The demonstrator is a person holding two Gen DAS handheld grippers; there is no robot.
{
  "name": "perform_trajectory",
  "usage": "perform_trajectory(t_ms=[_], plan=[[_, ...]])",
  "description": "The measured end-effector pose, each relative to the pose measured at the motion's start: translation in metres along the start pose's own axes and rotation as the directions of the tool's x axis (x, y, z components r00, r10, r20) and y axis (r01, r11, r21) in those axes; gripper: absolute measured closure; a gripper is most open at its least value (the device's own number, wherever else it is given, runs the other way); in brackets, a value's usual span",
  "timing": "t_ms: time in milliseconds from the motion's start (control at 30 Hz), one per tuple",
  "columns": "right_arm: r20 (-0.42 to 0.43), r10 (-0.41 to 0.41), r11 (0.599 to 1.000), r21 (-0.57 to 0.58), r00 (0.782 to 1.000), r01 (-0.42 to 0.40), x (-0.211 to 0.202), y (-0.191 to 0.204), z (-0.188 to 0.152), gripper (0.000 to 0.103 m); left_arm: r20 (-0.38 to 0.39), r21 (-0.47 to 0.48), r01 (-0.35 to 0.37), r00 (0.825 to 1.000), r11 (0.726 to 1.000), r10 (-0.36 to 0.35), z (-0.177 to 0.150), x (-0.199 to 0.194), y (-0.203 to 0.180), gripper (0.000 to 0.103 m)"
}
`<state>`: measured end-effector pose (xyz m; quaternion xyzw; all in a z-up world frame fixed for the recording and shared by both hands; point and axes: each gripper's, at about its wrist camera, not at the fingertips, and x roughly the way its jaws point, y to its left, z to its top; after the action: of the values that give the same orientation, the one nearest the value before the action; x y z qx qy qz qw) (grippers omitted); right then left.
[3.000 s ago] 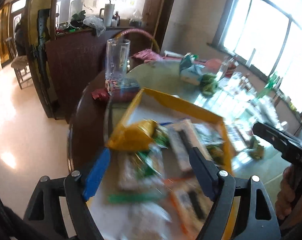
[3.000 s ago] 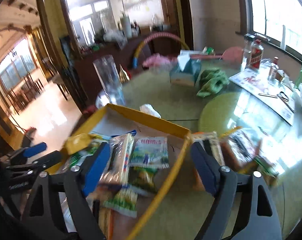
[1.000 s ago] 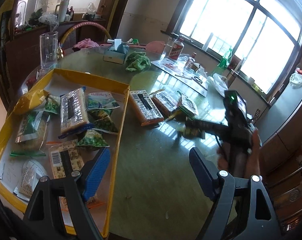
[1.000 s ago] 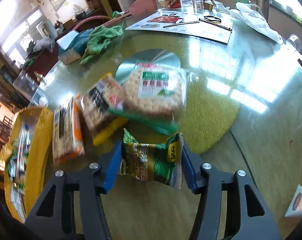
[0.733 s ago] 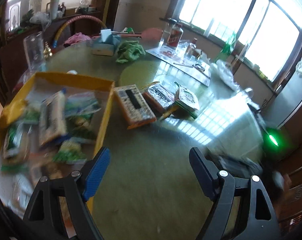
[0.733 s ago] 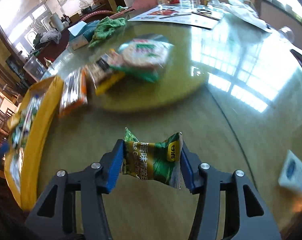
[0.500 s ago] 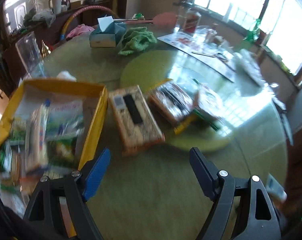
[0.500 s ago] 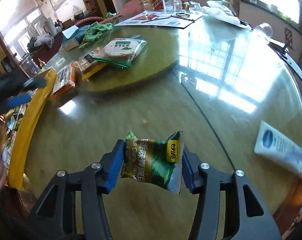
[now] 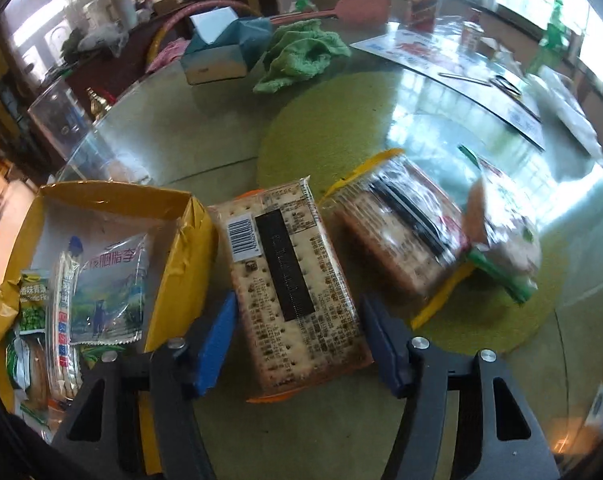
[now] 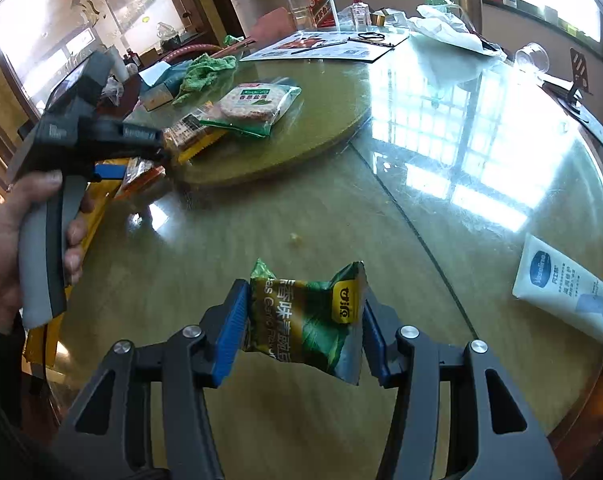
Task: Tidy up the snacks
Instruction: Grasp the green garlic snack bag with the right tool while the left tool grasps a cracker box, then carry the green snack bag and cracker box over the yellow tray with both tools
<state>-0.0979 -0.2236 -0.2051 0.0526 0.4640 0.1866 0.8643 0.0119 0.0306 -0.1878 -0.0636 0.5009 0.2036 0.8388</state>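
My left gripper (image 9: 299,342) is open, its blue pads on either side of a flat cracker pack with an orange edge (image 9: 293,280), which lies on the glass table beside the yellow box (image 9: 181,240). The box holds several small snack packets (image 9: 105,280). My right gripper (image 10: 301,328) is shut on a green pea snack packet (image 10: 305,320) and holds it above the table. In the right wrist view the left gripper (image 10: 121,160) shows at the left, over the cracker pack (image 10: 141,176).
A yellow-edged cracker pack (image 9: 405,232) and a round cracker pack in green wrap (image 9: 505,240) lie on the green turntable (image 9: 333,128). A tissue box (image 9: 217,52), green cloth (image 9: 301,56), glass mug (image 9: 57,120), bottles (image 10: 321,8) and a white tube (image 10: 565,292) stand around.
My left gripper has moved down and in until its pads straddle the orange-edged cracker pack. My right gripper has drawn back from the turntable with the green packet held in it.
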Motion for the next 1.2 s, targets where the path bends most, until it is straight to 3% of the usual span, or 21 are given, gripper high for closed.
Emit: perform_trajectory(t_ms=[133, 300, 400, 500, 567, 733, 800, 833, 867, 933, 1067, 1200], plan=[[0.003, -0.007, 1.0, 0.002, 1.0, 0.007, 0.0, 0.001, -0.001, 0.049, 0.003, 0.057, 0.028, 1.0, 0.998, -0.028, -0.031, -0.02, 0.005, 0.047], [0.005, -0.027, 0.999, -0.021, 1.0, 0.027, -0.002, 0.005, -0.006, 0.049, 0.007, 0.144, 0.104, 0.994, 0.984, -0.106, -0.107, -0.06, 0.012, 0.048], [0.008, -0.038, 0.998, -0.039, 0.999, 0.038, -0.003, 0.009, -0.008, 0.048, -0.006, 0.135, 0.15, 0.989, 0.979, -0.15, -0.14, -0.075, 0.023, 0.047], [0.001, -0.023, 0.999, -0.046, 1.0, 0.023, -0.001, 0.011, -0.007, 0.034, -0.037, 0.116, 0.183, 0.983, 0.976, -0.18, -0.142, -0.078, 0.027, 0.041], [-0.002, -0.018, 0.999, -0.043, 1.0, 0.018, 0.0, 0.011, -0.006, 0.031, -0.02, 0.115, 0.182, 0.983, 0.977, -0.18, -0.137, -0.078, 0.027, 0.035], [0.01, -0.098, 0.993, -0.071, 0.995, 0.098, 0.004, 0.019, -0.007, 0.031, -0.007, 0.108, 0.158, 0.987, 0.982, -0.158, -0.122, -0.065, 0.022, 0.035], [0.012, -0.143, 0.986, -0.087, 0.99, 0.143, 0.005, 0.023, -0.008, 0.038, 0.01, 0.128, 0.127, 0.992, 0.984, -0.129, -0.125, -0.064, 0.018, 0.036], [0.02, -0.163, 0.982, -0.089, 0.986, 0.164, 0.004, 0.024, -0.009, 0.038, 0.022, 0.141, 0.133, 0.99, 0.981, -0.137, -0.127, -0.066, 0.017, 0.047], [0.025, -0.16, 0.983, -0.085, 0.987, 0.161, 0.003, 0.023, -0.01, 0.039, 0.028, 0.152, 0.137, 0.989, 0.979, -0.143, -0.13, -0.067, 0.015, 0.049], [0.034, -0.154, 0.985, -0.075, 0.987, 0.157, 0.001, 0.019, -0.011, 0.049, 0.053, 0.158, 0.132, 0.988, 0.978, -0.142, -0.136, -0.07, 0.016, 0.05], [0.032, -0.097, 0.994, -0.044, 0.995, 0.098, -0.006, 0.015, -0.015, 0.052, 0.077, 0.163, 0.168, 0.98, 0.972, -0.182, -0.149, -0.078, 0.023, 0.05], [0.054, -0.047, 0.998, -0.041, 0.997, 0.049, -0.015, 0.023, -0.016, 0.053, 0.125, 0.133, 0.233, 0.96, 0.963, -0.25, -0.16, -0.097, 0.033, 0.05]])
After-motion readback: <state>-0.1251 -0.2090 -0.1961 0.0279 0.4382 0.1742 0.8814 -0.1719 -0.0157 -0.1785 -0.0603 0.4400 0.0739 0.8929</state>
